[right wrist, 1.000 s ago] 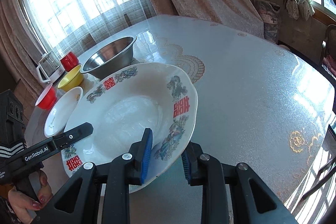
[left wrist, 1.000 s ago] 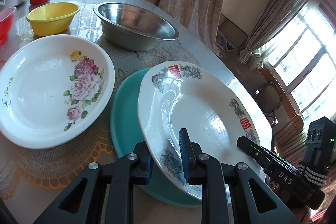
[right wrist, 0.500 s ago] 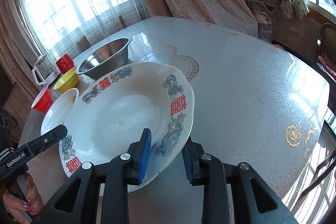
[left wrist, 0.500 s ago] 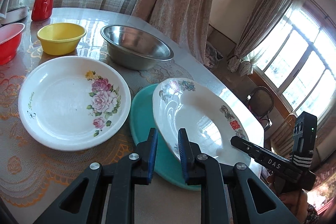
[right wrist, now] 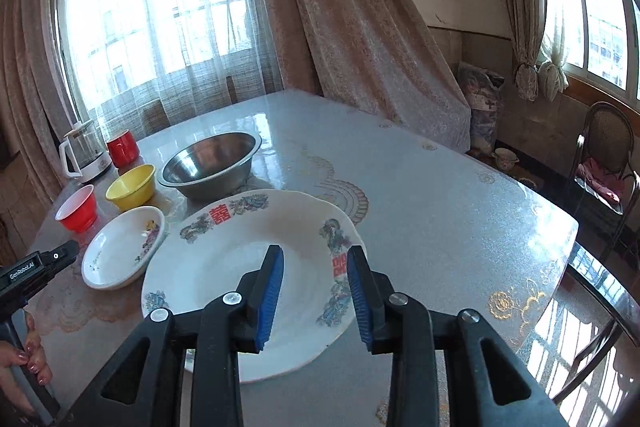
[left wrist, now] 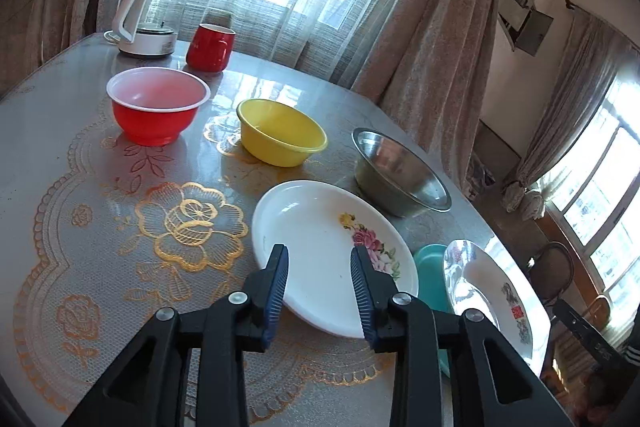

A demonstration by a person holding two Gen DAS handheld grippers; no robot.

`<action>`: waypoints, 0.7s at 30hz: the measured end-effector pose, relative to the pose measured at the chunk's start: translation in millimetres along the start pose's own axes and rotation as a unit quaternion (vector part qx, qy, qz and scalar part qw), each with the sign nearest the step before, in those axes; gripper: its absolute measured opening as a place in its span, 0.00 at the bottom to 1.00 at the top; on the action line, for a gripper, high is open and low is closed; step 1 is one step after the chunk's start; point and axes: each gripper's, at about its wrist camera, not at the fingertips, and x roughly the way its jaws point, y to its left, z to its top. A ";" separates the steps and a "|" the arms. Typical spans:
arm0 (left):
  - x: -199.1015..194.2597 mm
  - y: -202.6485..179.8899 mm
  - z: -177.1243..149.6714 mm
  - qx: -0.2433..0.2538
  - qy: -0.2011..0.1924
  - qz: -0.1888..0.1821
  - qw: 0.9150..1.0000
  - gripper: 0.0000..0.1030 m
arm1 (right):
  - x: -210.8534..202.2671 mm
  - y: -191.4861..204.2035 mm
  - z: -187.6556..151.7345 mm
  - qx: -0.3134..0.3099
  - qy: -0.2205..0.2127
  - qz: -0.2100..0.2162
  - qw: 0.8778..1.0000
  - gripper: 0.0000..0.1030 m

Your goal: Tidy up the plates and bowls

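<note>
We see the dragon-patterned plate [right wrist: 248,279] lying on the teal plate [left wrist: 430,277], just beside the rose plate [left wrist: 324,251] on the table [right wrist: 420,211]; the steel bowl [left wrist: 400,173] sits beyond. Our right gripper [right wrist: 314,293] hangs above it, fingers spread wide, holding nothing; our left gripper [left wrist: 319,293] gapes equally empty over the rose plate.

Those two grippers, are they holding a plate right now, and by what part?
Nothing is held. The left gripper is open over the rose plate; the right gripper is open above the dragon plate, whose rim is free.
</note>
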 end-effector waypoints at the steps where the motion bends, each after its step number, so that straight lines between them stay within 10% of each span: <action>1: 2.3 4.6 1.4 -0.006 0.000 0.009 1.000 0.43 | 0.9 11.7 4.9 -0.012 0.001 0.013 1.000 0.34; 10: 32.9 3.3 -4.5 0.007 0.061 0.013 0.998 0.55 | 60.7 122.6 37.7 -0.085 0.095 0.122 0.984 0.38; 21: 41.8 10.7 -3.7 -0.014 0.076 0.014 0.997 0.53 | 153.6 177.4 54.4 -0.128 0.197 0.070 0.969 0.38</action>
